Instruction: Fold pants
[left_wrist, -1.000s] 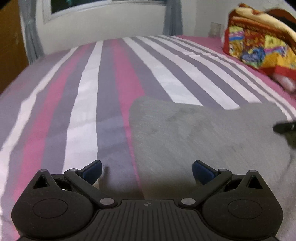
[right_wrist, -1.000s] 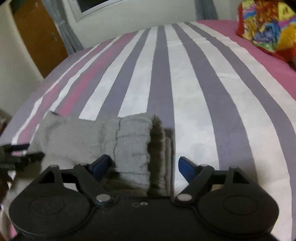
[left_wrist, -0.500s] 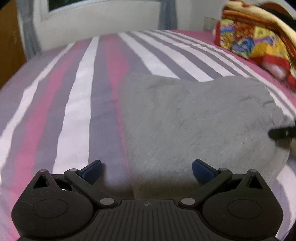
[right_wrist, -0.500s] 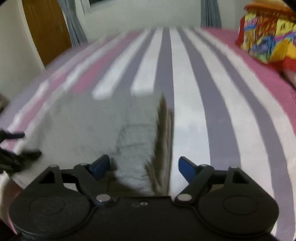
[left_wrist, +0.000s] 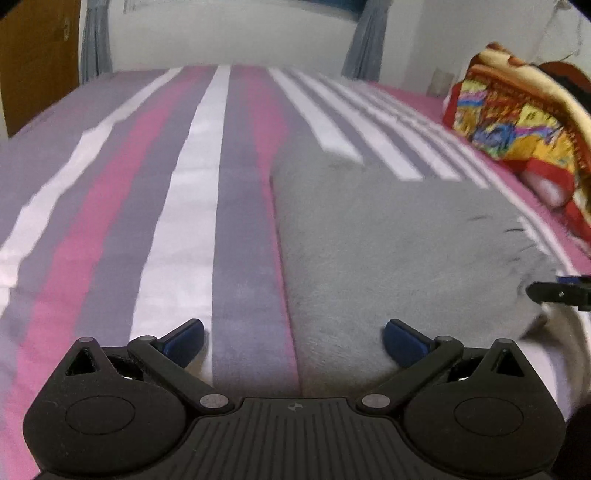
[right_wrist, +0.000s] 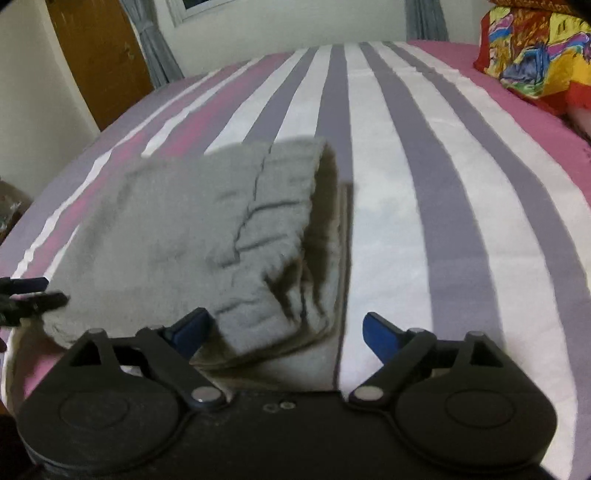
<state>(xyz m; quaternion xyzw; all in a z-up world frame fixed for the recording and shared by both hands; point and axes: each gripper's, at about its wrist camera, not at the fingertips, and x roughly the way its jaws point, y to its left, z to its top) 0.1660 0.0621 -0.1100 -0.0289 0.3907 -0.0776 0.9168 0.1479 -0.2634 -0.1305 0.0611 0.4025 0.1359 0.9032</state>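
At the lower middle of the right view, folded grey pants are being straddled by the wide-open right gripper, its jaws having just been opening, likely for release. Lower in the left view, the left gripper is being held equally wide, gripping nothing, over the pants' edge.

You see grey fleece pants on bedsheet striped pink, white, purple-grey. Your fingers: blue pads, black arms. Blanket: multicoloured, red-edged. Door brown.

Both claws tilt downward with jaws spread wide. The left claw grips nothing; the right claw, jaws having just been opening, pinches nothing.
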